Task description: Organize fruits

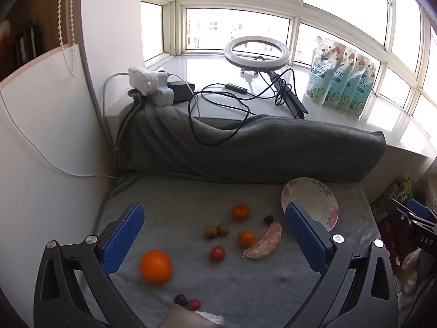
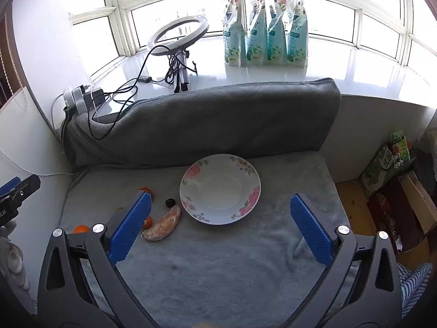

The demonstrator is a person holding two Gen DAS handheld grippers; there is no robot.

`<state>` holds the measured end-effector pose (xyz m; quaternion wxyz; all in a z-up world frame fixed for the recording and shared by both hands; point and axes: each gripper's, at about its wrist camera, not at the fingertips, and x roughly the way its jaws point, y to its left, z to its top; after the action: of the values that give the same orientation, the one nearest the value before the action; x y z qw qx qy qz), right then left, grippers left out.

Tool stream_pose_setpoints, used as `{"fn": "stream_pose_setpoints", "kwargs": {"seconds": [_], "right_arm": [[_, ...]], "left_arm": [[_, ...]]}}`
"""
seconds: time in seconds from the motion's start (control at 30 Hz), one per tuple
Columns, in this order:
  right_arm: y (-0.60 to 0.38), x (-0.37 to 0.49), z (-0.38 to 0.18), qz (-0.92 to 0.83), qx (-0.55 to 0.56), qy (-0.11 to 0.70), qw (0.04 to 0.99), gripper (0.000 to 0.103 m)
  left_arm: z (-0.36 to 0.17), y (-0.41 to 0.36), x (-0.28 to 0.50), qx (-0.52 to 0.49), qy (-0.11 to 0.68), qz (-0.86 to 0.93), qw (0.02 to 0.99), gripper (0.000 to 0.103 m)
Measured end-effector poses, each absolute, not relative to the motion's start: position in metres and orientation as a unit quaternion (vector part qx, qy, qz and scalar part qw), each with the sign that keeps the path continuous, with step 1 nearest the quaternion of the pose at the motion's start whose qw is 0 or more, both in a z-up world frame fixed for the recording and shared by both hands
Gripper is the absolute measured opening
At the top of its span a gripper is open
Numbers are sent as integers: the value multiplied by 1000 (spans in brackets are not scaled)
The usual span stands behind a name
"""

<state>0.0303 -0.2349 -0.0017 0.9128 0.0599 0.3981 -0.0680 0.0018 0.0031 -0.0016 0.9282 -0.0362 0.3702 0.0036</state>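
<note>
peeled tangerine half lies on grey blanket left of floral plate, long axis diagonal; left gripper, right gripper both wide apart, empty; large orange fully seen only in left view

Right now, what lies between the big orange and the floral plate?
In the left wrist view, a red cherry tomato, a small tangerine and the peeled segment lie between the big orange and the floral plate.
</note>
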Motion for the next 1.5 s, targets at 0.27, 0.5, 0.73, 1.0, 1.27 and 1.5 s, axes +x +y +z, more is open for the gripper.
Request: {"fn": "stream_pose_setpoints", "kwargs": {"seconds": [0.27,0.5,0.73,1.0,1.27,1.5], "right_arm": [[-229,33,2,-72,50,394,915,103],[-226,35,2,-68,55,394,915,103],[-228,36,1,-62,56,392,916,103],[-230,35,-2,-59,62,396,914,103],[-231,34,-4,-59,65,398,913,103],[-229,35,-6,-58,63,400,913,103]], "left_arm": [[2,-2,5,-26,374,4,927,102],[4,0,6,-27,371,3,928,102],[7,-3,6,-21,366,2,930,102],[7,-4,5,-20,364,2,931,102],[7,-5,4,-20,366,2,931,102],[7,-5,4,-20,366,2,931,102]]}}
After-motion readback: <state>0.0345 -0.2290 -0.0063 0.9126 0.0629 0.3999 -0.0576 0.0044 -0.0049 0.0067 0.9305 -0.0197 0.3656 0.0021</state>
